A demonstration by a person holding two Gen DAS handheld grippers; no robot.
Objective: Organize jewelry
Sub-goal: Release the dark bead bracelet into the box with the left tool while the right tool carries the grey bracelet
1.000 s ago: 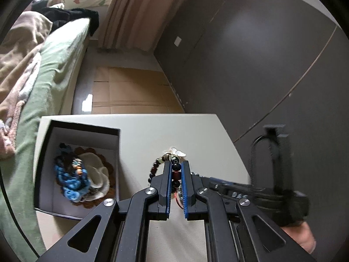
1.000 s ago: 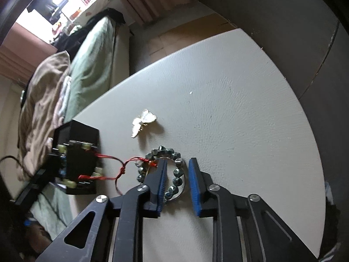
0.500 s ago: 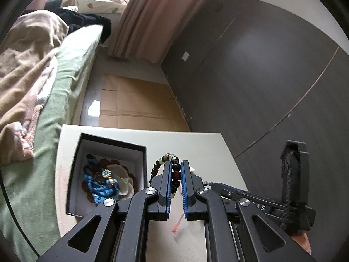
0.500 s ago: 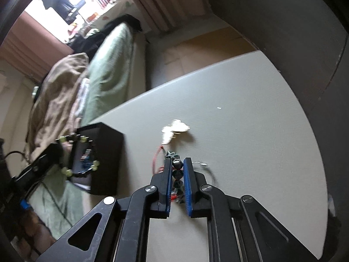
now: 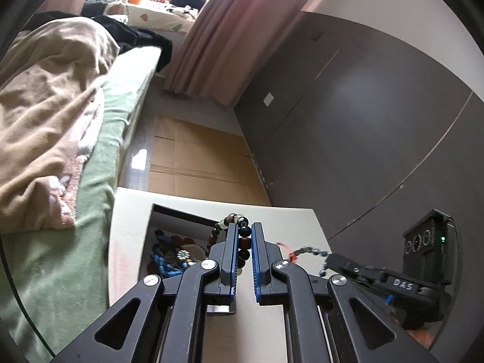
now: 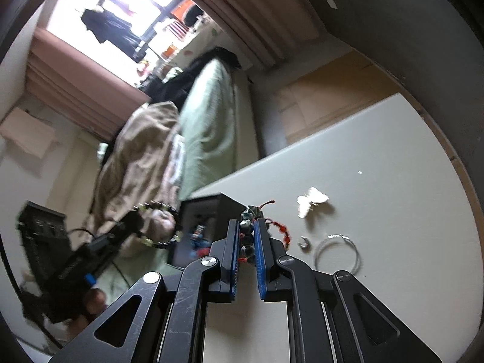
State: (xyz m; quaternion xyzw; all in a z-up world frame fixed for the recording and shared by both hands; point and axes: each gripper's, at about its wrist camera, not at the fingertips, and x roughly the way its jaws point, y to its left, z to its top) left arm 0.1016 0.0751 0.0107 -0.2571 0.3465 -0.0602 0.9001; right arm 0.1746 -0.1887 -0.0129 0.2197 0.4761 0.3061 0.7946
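While both grippers hung above the table (image 6: 378,157), left gripper (image 5: 242,236) pinched a dark bead bracelet (image 5: 230,220) over the box (image 5: 181,216) edge; right gripper (image 6: 248,231) clamped a grey bead bracelet w/ red cord (image 6: 279,227) beside the box, table's far half bare.

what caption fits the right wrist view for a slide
Right claw shut on a grey bead bracelet, lifted above a white table bearing a butterfly brooch.

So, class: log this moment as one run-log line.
left tongs: shut on dark bead bracelet | right tongs: shut on grey bead bracelet | butterfly brooch: on table
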